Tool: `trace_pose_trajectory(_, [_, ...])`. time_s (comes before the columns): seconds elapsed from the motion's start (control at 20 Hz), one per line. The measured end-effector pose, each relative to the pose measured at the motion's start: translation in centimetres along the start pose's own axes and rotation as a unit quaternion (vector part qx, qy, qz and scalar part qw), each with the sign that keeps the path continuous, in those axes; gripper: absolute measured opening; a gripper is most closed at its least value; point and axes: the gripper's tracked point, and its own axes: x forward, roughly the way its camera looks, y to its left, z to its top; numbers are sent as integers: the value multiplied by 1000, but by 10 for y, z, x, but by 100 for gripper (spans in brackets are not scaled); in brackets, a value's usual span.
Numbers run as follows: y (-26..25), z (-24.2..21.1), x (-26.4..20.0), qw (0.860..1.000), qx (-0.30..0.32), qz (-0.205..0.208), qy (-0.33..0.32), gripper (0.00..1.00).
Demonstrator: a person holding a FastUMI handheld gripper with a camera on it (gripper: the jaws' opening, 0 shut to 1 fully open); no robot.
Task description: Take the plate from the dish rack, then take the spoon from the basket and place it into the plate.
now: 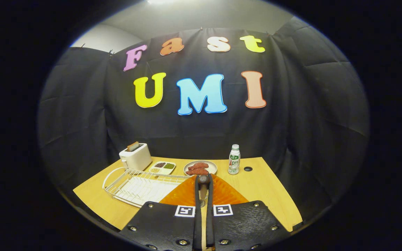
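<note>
An orange ribbed plate (227, 193) lies flat on the wooden table (274, 195), just under and ahead of my fingers. My gripper (203, 182) is shut on a thin spoon (203, 179), whose rounded dark end sticks out between the fingertips over the plate's far rim. The spoon's shaft runs back between the two fingers, mostly hidden by them. Left of the plate stands the white wire dish rack (141, 184), with no plate in its slots.
Along the table's far edge stand a white toaster (135, 157) with bread in it, a small divided dish of beans (162, 167), a grey plate of sausages (200, 168) and a small bottle (234, 159). A dark cable hole (248, 169) sits beside the bottle.
</note>
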Motion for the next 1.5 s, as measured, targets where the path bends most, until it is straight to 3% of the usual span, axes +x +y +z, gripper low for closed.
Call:
trace_pose_trajectory(0.85, [97, -96, 13, 984, -11, 131, 119, 5])
trace_pose_trajectory(1.5, [137, -138, 19, 972, -29, 170, 160, 5])
